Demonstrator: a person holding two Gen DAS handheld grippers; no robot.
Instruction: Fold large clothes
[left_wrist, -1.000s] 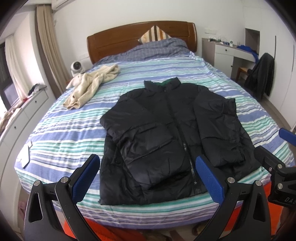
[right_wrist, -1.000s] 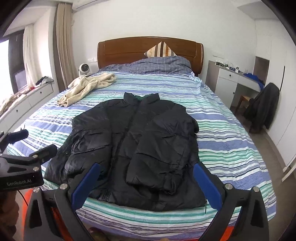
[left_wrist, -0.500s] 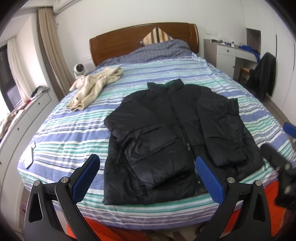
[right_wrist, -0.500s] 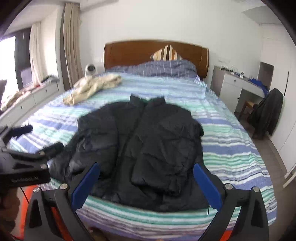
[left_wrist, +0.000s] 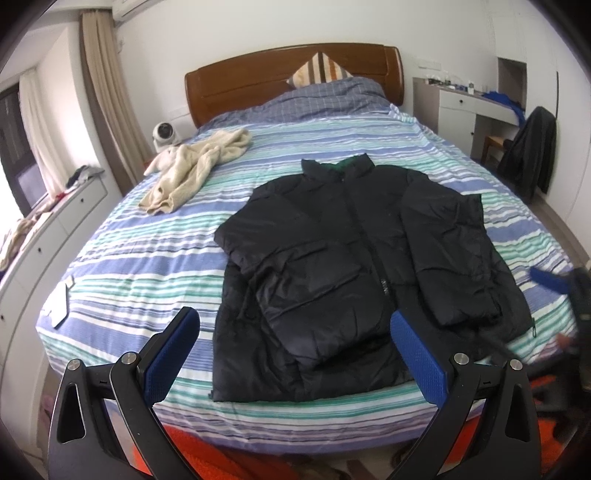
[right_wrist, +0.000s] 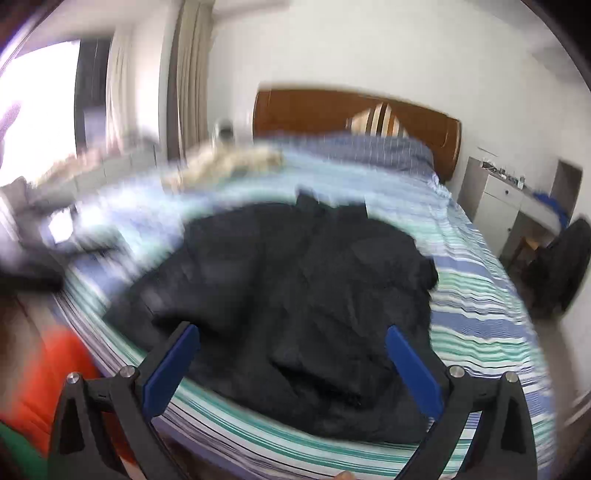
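Observation:
A black puffer jacket (left_wrist: 347, 273) lies front up on the striped bed (left_wrist: 147, 266), collar toward the headboard, both sleeves folded in over the chest. It also shows, blurred, in the right wrist view (right_wrist: 295, 295). My left gripper (left_wrist: 295, 336) is open and empty, held above the foot of the bed in front of the jacket's hem. My right gripper (right_wrist: 291, 347) is open and empty, over the hem's right part. In the left wrist view it appears as a blur at the right edge (left_wrist: 561, 284).
A cream sweater (left_wrist: 199, 170) lies at the bed's far left. A striped pillow (left_wrist: 317, 70) leans on the wooden headboard (left_wrist: 258, 77). White drawers (left_wrist: 44, 236) run along the left. A desk (left_wrist: 465, 107) and a chair with a dark coat (left_wrist: 532, 155) stand right.
Both grippers have drawn back and up from the bed. The right gripper is swinging fast, its view now blurred and turned toward the right. The jacket has not moved.

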